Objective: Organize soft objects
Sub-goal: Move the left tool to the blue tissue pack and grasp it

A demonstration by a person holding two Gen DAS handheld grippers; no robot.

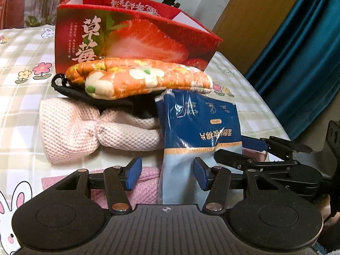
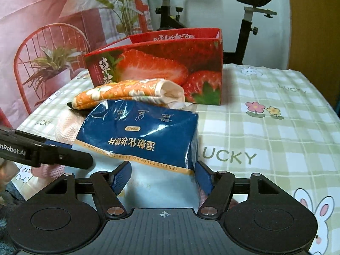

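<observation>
Both grippers at the blue cotton-pad pack, near edge of the soft pile on the checked tablecloth

Left gripper (image 1: 167, 173): jaws spread part way; lower pale end of the cotton-pad pack (image 1: 197, 131) stands between the pads, just beside the right pad, contact not clear; a pink towel (image 1: 146, 182) lies under the left pad. Right gripper (image 2: 163, 177): jaws spread, pack (image 2: 144, 136) between them; right pad at the pack's corner, whether it presses I cannot tell. Behind the pack: orange floral oven mitt (image 1: 140, 80) on a black item (image 1: 70, 91), over a pale pink knitted piece (image 1: 85, 131). Open-topped strawberry box (image 1: 136, 40) stands upright behind the pile, touching the mitt or just beside it
</observation>
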